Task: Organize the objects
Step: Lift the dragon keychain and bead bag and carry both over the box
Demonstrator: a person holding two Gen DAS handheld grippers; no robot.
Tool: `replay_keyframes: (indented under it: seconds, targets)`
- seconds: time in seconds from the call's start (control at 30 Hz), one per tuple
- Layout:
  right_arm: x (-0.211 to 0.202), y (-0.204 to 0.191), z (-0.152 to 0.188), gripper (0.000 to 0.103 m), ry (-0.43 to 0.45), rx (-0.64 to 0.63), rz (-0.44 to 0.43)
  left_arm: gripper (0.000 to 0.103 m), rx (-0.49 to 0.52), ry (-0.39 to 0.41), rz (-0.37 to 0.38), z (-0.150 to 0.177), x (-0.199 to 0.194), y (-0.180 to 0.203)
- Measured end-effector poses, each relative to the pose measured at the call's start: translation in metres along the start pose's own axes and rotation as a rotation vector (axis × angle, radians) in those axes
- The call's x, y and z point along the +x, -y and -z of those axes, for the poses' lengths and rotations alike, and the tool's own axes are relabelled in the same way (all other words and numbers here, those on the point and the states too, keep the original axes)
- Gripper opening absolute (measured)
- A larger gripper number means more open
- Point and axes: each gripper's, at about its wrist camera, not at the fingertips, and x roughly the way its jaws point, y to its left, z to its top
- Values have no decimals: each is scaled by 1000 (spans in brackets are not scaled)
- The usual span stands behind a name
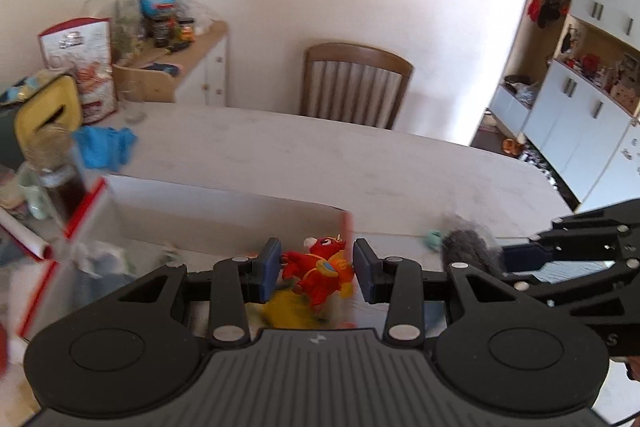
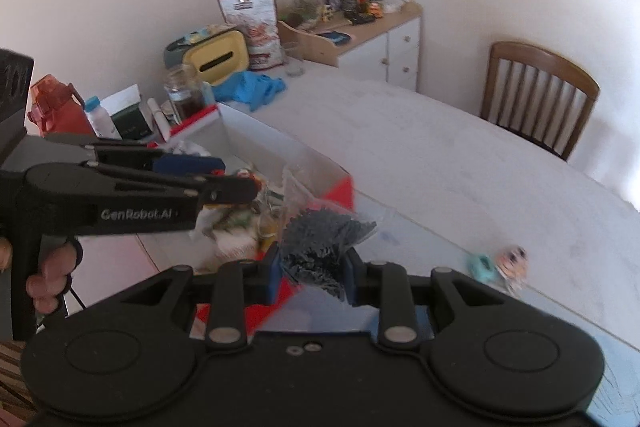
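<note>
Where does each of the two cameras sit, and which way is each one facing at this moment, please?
Left wrist: sits behind the left gripper, looking across the white table toward the wooden chair; its open fingers flank a red plush toy, the right gripper entering at right.
Right wrist: sits behind the right gripper, shut on a clear bag of dark pieces, facing the cluttered cabinet; the left gripper and the person's hand show at left.
Shared: table, chair, cabinet, yellow box, blue gloves.

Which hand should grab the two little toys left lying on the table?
Probably neither right away, but the left tongs are freer: they look open around the red toy. The right tongs are shut on a bag of grey bits. Still, the right side sits nearer the small toys.
</note>
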Motion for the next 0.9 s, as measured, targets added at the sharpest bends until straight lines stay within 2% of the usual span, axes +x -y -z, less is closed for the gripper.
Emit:
replay_keyframes:
  seconds: [0.17, 0.43, 0.9]
  targets:
    - [24, -22, -14, 28, -11, -10, -7, 39, 13, 4, -44, -9, 5, -41]
    - [73, -55, -22, 28, -78, -38, 2, 39, 40, -52, -87, -4, 39, -83]
    - [138, -79, -9, 29, -211, -63, 45, 39, 88, -201, -88, 13, 101, -99]
